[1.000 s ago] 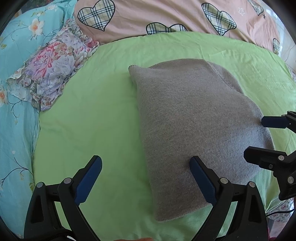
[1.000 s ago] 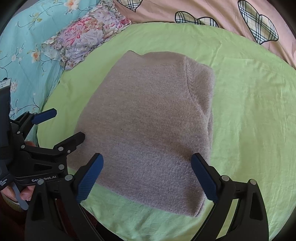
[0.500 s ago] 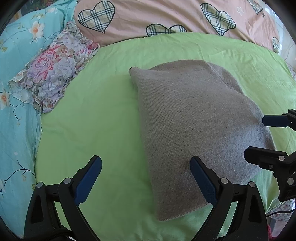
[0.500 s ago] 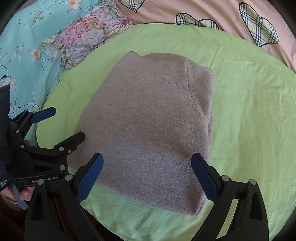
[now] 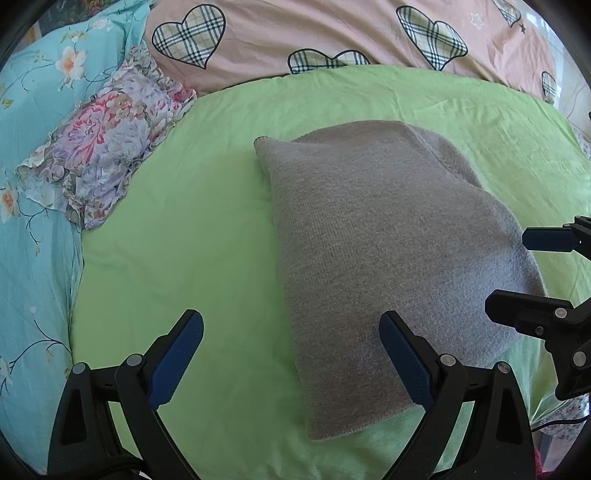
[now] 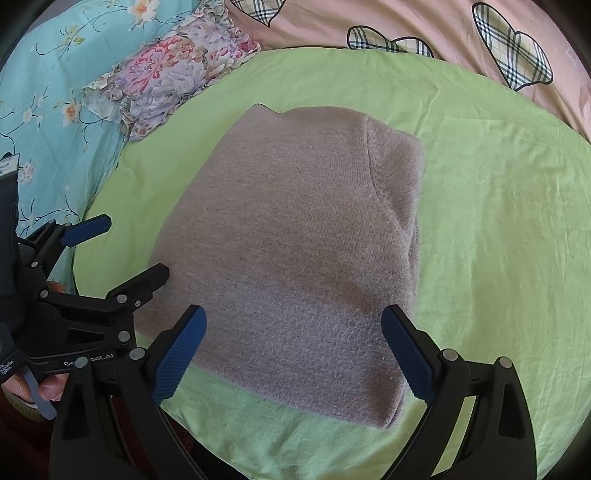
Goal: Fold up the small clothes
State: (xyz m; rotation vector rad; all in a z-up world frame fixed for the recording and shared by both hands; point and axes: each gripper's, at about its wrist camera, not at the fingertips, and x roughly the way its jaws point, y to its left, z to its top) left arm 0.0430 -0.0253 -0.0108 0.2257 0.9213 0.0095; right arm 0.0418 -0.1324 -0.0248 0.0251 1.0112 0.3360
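Green sheet (image 5: 207, 229) under folded grey knit (image 6: 295, 251), between both spread, empty claws (image 5: 291, 354) (image 6: 293, 347).

A bedroom in a home: a green sheet (image 5: 184, 240) is covering the bed ahead of the grippers, a floral pillow (image 5: 107, 155) and heart-print quilt (image 5: 314, 33) lying beyond.

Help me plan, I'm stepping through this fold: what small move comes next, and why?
Probably draw both grippers back: the gray knit garment already lies folded on the green sheet, and the left gripper and right gripper hang open, holding nothing.
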